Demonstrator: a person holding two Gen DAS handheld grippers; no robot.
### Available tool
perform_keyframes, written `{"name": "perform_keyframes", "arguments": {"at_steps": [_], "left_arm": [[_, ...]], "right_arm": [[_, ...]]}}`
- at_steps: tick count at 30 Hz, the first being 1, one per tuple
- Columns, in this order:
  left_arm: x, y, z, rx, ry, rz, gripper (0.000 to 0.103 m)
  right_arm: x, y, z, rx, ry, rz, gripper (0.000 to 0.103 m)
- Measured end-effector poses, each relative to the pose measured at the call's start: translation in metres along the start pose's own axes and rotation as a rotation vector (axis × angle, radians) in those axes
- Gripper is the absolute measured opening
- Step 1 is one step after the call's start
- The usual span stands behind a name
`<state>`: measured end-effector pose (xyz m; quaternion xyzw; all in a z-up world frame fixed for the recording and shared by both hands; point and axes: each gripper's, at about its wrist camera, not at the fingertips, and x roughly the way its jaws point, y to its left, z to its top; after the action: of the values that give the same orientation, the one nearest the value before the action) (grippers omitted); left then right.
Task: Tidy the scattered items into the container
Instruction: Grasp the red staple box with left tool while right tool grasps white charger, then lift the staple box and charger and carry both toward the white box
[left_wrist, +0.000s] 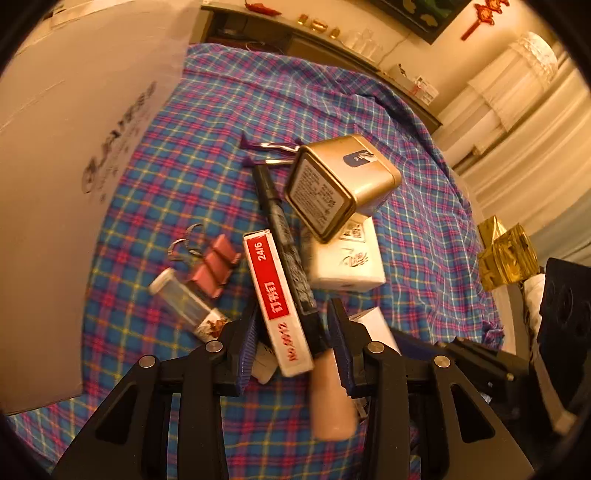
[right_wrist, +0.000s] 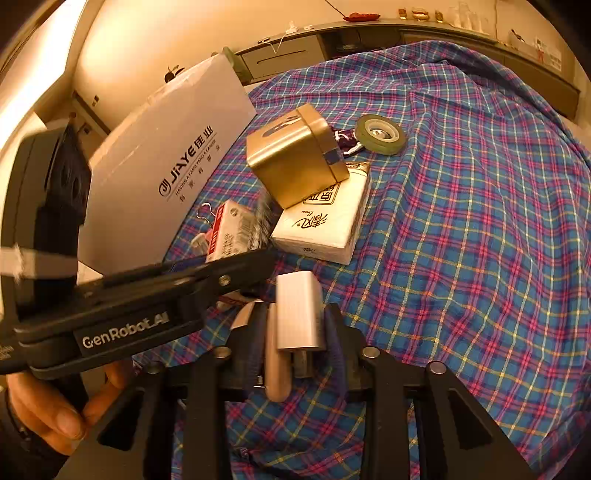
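"What was the biggest thing on that checked cloth (right_wrist: 461, 221)?"

"The white cardboard box (right_wrist: 166, 158). It stood open at the cloth's edge, and everything else lay beside it in a heap."

"And next to the box?"

"A gold tin (left_wrist: 340, 184), tipped on its side and leaning on a white tissue pack (left_wrist: 347, 262). Beyond the tin, further from the box, sat a small grey wheel (right_wrist: 380, 133)."

"The smaller bits?"

"Close to the box lay a red and white staple box (left_wrist: 279, 299) with a black marker (left_wrist: 288, 240) alongside, then pink binder clips (left_wrist: 216, 266) and a clear little tube (left_wrist: 184, 299)."

"What were the hands doing?"

"The left gripper (left_wrist: 291, 336) had its jaws partly spread around the staple box and the marker; I couldn't tell whether the pads pressed on them. The right gripper (right_wrist: 295, 325) had a white charger plug (right_wrist: 299, 310) and a pale stick (right_wrist: 275, 354) between its jaws, but whether it was pinching them I couldn't tell either."
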<state>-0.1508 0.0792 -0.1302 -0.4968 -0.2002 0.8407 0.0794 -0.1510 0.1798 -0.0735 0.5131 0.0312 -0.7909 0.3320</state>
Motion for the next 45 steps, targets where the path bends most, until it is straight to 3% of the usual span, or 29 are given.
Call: {"name": "perform_keyframes", "arguments": {"at_steps": [7,8,10,20,25,36,45], "left_arm": [[-0.005,0.013,-0.001,-0.048,-0.026,-0.022,0.035],[-0.005,0.011,-0.001,-0.035,-0.031,-0.004,0.021],[-0.009,0.006,-0.001,-0.009,-0.042,0.007,0.015],[-0.033,-0.002,0.000,0.033,-0.080,0.027,0.015],[-0.044,-0.002,-0.005,0.031,-0.089,0.030,0.015],[-0.071,-0.005,-0.021,0.021,-0.108,0.024,0.015],[-0.098,-0.002,-0.036,0.022,-0.129,-0.004,0.014]], "right_arm": [[0.001,0.000,0.000,0.011,-0.006,0.009,0.032],[0.000,0.000,0.000,0.011,-0.009,0.005,0.032],[-0.002,0.001,-0.001,0.010,-0.020,-0.009,0.031],[-0.007,0.011,0.005,-0.036,-0.061,-0.045,0.029],[-0.013,0.012,0.005,-0.026,-0.074,-0.017,0.024],[-0.018,0.003,-0.002,0.029,-0.078,0.020,0.024],[-0.016,0.004,-0.009,-0.002,-0.086,-0.041,0.026]]}}
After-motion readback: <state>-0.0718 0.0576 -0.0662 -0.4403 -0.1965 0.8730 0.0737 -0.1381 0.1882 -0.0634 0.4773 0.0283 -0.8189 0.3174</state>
